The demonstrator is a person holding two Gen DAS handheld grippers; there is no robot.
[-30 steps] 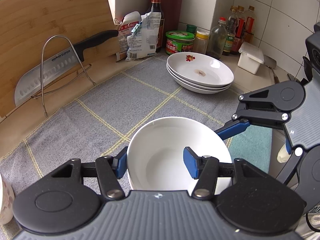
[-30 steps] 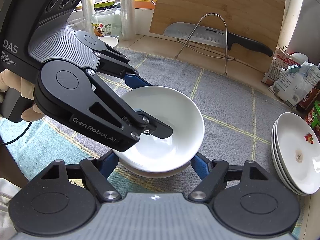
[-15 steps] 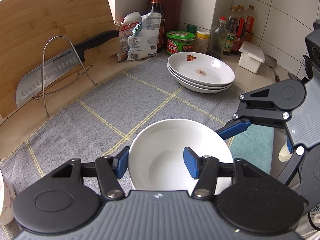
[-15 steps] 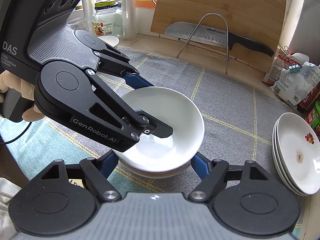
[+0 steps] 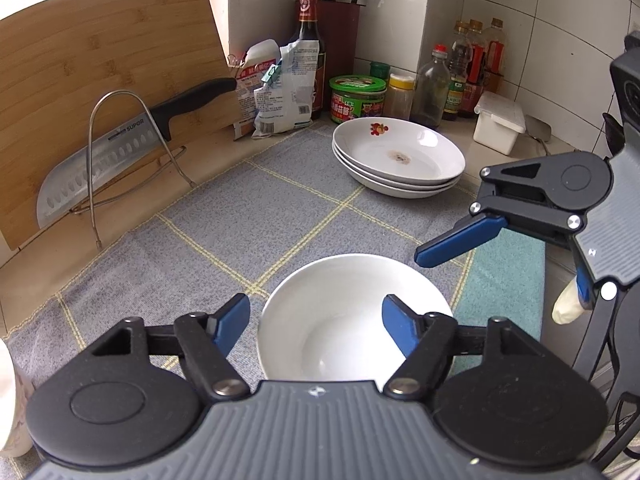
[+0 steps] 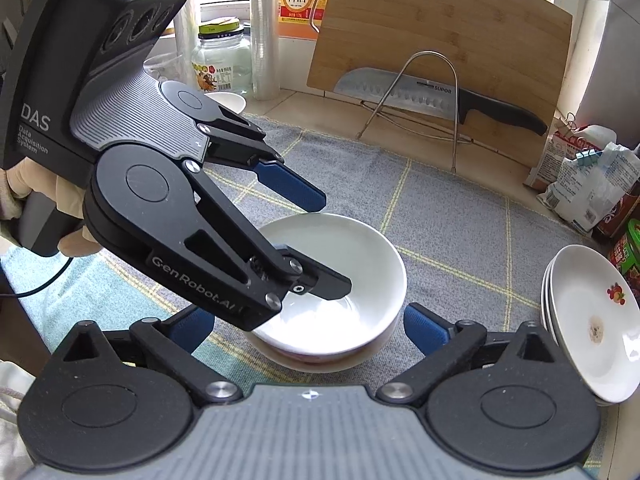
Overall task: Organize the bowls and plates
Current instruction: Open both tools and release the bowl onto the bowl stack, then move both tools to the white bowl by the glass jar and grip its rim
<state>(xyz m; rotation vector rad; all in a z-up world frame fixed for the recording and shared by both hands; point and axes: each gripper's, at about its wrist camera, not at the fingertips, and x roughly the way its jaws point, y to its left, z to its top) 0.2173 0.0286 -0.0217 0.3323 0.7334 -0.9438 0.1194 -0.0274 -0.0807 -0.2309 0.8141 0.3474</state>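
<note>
While both jaws are opening, left gripper and right gripper flank a round glossy white bowl, unclamped, on woven grey cloth.

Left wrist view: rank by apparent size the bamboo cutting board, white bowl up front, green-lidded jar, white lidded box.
1. Bamboo cutting board, clearly largest.
2. White bowl, though it sits nearest the camera, which inflates it.
3. White lidded box and green-lidded jar look about alike; not ranking them.
</note>
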